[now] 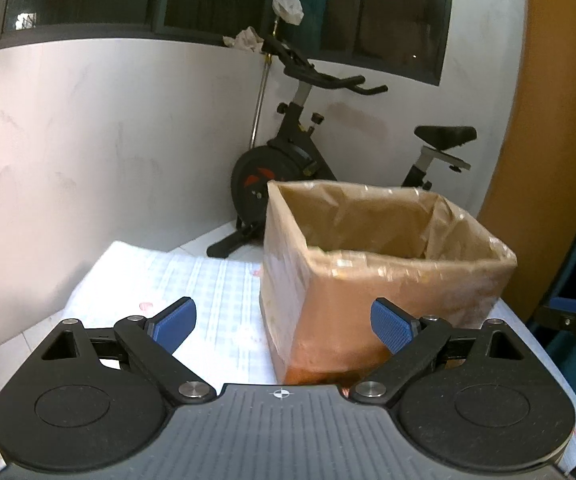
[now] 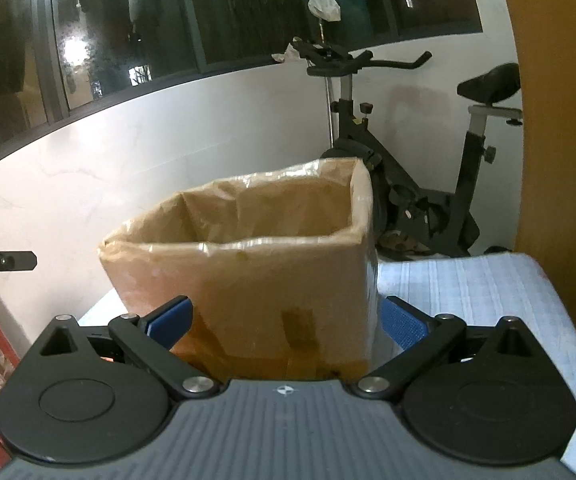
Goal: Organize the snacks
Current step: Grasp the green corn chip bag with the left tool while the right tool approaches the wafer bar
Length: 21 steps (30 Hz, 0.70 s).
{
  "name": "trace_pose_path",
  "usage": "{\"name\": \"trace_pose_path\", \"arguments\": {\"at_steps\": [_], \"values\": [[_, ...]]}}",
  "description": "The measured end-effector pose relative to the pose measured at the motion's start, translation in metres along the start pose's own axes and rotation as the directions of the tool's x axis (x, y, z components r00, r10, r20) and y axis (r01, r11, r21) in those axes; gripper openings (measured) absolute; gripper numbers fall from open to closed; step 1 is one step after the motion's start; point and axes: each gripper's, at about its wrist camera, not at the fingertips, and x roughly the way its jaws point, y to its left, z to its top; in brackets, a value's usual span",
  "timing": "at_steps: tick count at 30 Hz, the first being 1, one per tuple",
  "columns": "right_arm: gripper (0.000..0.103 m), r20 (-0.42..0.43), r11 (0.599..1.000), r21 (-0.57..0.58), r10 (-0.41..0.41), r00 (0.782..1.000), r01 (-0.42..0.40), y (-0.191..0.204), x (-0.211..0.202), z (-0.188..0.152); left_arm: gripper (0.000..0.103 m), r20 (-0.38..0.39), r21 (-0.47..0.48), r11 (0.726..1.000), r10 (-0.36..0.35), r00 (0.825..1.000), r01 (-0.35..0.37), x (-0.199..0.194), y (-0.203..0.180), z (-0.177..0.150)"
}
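- The cardboard box (image 1: 384,280) stands on the tabletop (image 1: 191,280); no snacks visible (its inside is mostly hidden).
- Left gripper (image 1: 283,326) and right gripper (image 2: 288,320) face the box, both spread wide, empty.
- Likely between items: the next move calls for finding a snack.

One cardboard box (image 1: 388,276) stands in view, open at the top, lined with one clear plastic sheet folded over its rim; the right wrist view shows the same single box (image 2: 271,280). It sits on one desk (image 1: 191,280) under one pale checked cloth. Two claws are counted: the left claw (image 1: 283,322) and the right claw (image 2: 288,322), each with two blue-padded fingers, four pads in all. One exercise bike (image 1: 288,160) stands behind the desk, with one saddle and one set of handlebars. No snack can be counted; the box's inside is hidden from both views.
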Motion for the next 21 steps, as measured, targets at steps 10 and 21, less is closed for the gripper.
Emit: {"name": "trace_pose_path", "arguments": {"at_steps": [10,21], "values": [[0.102,-0.051,0.997,0.075,-0.026,0.998,0.029,-0.013,-0.015,-0.054,0.095,-0.013,0.033,0.999,-0.036,0.999,0.037,-0.01,-0.029,-0.068],[0.101,-0.159,0.993,0.046,-0.102,0.982,0.11,-0.021,-0.022,-0.11,0.095,-0.158,0.011,0.975,-0.219,0.963,0.224,-0.002,-0.061,-0.131]]}}
